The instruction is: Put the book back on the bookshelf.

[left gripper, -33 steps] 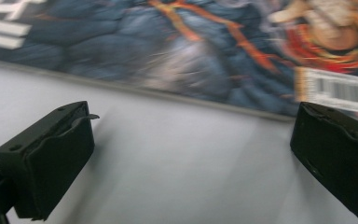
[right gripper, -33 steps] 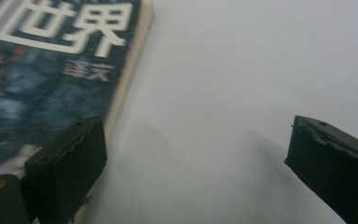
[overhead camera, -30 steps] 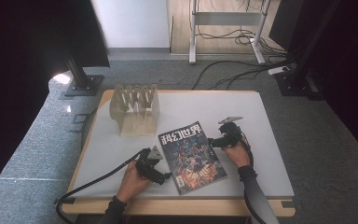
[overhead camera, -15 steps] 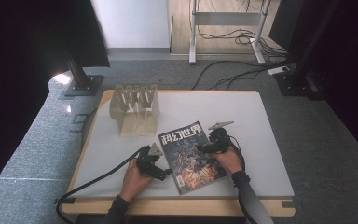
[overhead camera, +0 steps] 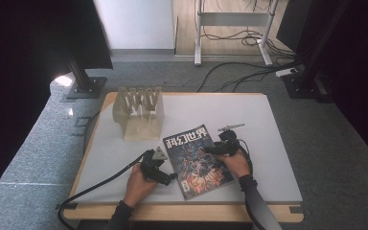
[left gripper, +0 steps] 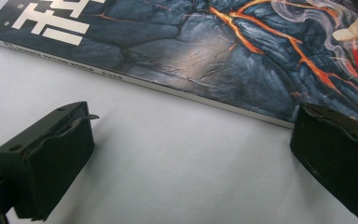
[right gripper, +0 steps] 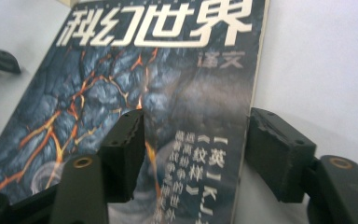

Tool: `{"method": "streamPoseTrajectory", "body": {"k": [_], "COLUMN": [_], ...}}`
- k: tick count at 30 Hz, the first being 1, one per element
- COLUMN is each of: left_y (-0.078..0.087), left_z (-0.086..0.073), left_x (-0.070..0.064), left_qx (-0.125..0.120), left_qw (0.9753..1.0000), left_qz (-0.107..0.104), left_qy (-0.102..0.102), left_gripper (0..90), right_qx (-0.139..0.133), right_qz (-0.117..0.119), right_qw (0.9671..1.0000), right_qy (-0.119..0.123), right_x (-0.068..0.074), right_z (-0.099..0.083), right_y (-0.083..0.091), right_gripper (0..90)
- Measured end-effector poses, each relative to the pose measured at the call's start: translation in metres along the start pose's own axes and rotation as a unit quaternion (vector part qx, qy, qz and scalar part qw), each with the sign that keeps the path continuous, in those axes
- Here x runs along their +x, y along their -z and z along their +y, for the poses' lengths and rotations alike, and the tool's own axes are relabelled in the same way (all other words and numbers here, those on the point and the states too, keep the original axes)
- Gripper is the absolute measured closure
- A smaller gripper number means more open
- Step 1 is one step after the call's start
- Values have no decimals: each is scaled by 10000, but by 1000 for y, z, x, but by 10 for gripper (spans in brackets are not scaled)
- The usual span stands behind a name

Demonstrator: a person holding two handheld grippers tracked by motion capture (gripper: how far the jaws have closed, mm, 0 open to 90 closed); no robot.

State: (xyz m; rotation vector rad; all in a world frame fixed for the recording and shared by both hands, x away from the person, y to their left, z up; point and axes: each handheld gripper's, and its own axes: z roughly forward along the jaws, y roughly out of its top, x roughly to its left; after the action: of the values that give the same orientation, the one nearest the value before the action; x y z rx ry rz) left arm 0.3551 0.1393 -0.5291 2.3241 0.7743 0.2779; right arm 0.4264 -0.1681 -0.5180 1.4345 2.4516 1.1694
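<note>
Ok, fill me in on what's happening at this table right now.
A person sits at the white table with a hand-held gripper in each hand, working on a magazine that lies flat, cover up. The right hand-held gripper is open, one jaw over the cover and the other past its right edge. The left hand-held gripper is open too, on the table beside the magazine's spine and apart from it. A wooden slotted rack stands behind, untouched.

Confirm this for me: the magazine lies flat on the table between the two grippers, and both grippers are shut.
Not quite. The magazine does lie flat on the table between them, but the left gripper and right gripper are both open, as each gripper view shows.
</note>
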Motion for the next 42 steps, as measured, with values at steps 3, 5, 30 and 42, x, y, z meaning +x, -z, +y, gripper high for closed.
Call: {"method": "streamPoseTrajectory", "body": {"k": [3,5,30,42], "left_y": [0,0,-1,0], "left_z": [0,0,0,0], "left_x": [0,0,0,0], "left_qx": [-2,-1,-6,3], "left_qw": [10000,10000,10000,10000], "left_qz": [0,-1,10,4], "left_qy": [3,8,12,7], "left_gripper": [0,0,0,0], "right_qx": [42,93,265,433], "right_qz": [10,28,185,445], "right_qw": [10000,9999,9991,9943], "right_qy": [-29,-37,286,862], "right_x": [1,1,8,21], "right_z": [-4,-7,15,43], "right_y": [4,8,8,4], "right_gripper": [395,413,602,800]}}
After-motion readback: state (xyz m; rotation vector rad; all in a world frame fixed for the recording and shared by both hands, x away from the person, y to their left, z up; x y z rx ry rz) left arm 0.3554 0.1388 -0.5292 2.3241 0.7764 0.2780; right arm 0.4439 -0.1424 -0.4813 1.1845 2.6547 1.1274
